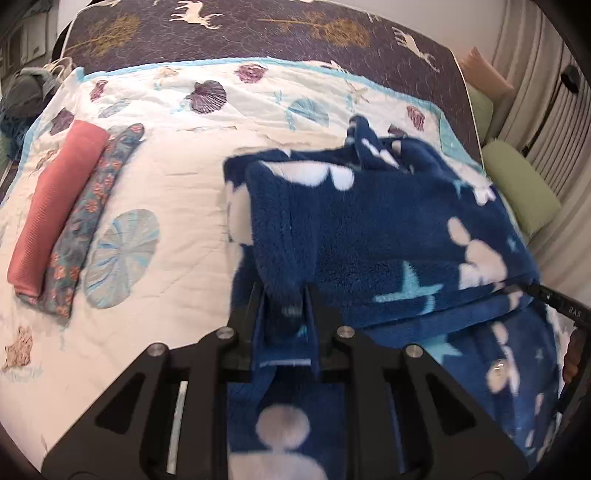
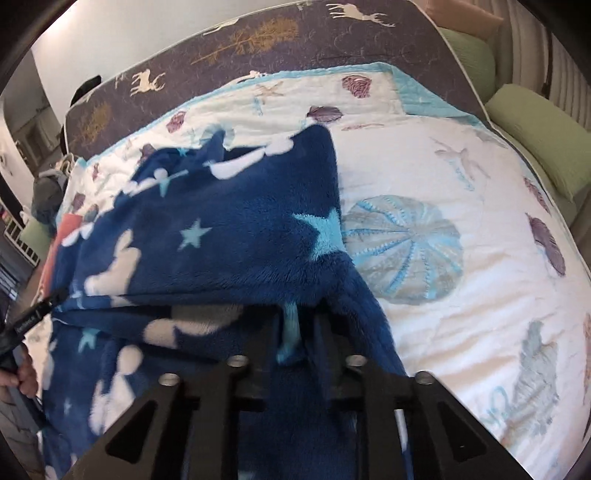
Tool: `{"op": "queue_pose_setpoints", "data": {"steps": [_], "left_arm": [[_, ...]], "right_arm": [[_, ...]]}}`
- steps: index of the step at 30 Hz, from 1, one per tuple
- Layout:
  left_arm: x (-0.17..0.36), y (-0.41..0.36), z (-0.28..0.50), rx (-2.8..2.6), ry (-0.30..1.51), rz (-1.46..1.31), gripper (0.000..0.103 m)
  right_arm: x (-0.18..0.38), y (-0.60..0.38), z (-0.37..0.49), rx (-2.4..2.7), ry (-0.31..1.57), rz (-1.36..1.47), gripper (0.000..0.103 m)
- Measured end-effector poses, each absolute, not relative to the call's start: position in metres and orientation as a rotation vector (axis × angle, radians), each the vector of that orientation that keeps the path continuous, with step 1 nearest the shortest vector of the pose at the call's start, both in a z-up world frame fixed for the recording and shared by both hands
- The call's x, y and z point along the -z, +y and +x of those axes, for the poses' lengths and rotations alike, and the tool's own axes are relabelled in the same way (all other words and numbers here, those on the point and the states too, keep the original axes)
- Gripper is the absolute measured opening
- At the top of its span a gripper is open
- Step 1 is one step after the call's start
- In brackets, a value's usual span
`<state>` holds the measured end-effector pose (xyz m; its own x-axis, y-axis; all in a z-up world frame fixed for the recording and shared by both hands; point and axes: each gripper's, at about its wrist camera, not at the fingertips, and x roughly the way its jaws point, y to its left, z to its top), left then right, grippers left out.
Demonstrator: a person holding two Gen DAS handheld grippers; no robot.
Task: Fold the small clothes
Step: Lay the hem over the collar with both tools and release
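A navy fleece garment (image 1: 369, 221) with white shapes and light blue stars lies partly folded on the bed; it also shows in the right wrist view (image 2: 229, 229). My left gripper (image 1: 286, 306) is shut on its near left edge, with the fabric draped over the fingers. My right gripper (image 2: 299, 332) is shut on its near right edge, held a little above the quilt. The fingertips of both are hidden in the fleece. The far part of the garment rests on the quilt.
A white seashell-print quilt (image 1: 166, 192) covers the bed. A folded pink cloth (image 1: 55, 206) and a folded floral cloth (image 1: 96, 210) lie at the left. Green cushions (image 1: 521, 184) line the right side. A dark deer-print cover (image 1: 258, 33) lies at the far end.
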<state>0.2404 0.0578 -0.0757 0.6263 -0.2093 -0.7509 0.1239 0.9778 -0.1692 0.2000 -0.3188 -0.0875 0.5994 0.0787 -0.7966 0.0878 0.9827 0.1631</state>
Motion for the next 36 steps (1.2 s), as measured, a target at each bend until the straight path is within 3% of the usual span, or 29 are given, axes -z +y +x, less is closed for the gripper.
{"op": "queue_pose_setpoints", "data": {"steps": [7, 11, 14, 16, 22, 27, 33, 34, 35, 36], "left_arm": [[0.031, 0.044, 0.240, 0.254, 0.757, -0.141, 0.021], [0.047, 0.016, 0.275, 0.269, 0.830, -0.109, 0.022], [0.091, 0.020, 0.302, 0.175, 0.933, -0.058, 0.026], [0.105, 0.029, 0.297, 0.243, 0.884, -0.095, 0.026], [0.103, 0.030, 0.289, 0.254, 0.864, -0.047, 0.026], [0.086, 0.038, 0.265, 0.250, 0.848, -0.091, 0.027], [0.035, 0.026, 0.268, 0.277, 0.780, -0.068, 0.042], [0.028, 0.022, 0.274, 0.295, 0.772, -0.077, 0.054], [0.021, 0.017, 0.281, 0.316, 0.765, -0.092, 0.065], [0.016, 0.012, 0.293, 0.323, 0.766, -0.107, 0.067]], "right_arm": [[0.040, -0.298, 0.210, -0.072, 0.799, 0.160, 0.024], [0.056, -0.286, 0.261, -0.124, 0.835, 0.204, 0.024], [0.094, -0.294, 0.290, 0.014, 0.954, 0.149, 0.026], [0.120, -0.309, 0.296, -0.025, 0.964, 0.228, 0.026], [0.116, -0.285, 0.284, 0.021, 0.915, 0.083, 0.029], [0.108, -0.303, 0.261, -0.002, 0.904, 0.221, 0.030], [0.057, -0.303, 0.258, -0.049, 0.864, 0.231, 0.035], [0.046, -0.298, 0.267, -0.088, 0.862, 0.239, 0.046], [0.043, -0.294, 0.273, -0.112, 0.864, 0.243, 0.050], [0.038, -0.288, 0.282, -0.141, 0.868, 0.249, 0.050]]}}
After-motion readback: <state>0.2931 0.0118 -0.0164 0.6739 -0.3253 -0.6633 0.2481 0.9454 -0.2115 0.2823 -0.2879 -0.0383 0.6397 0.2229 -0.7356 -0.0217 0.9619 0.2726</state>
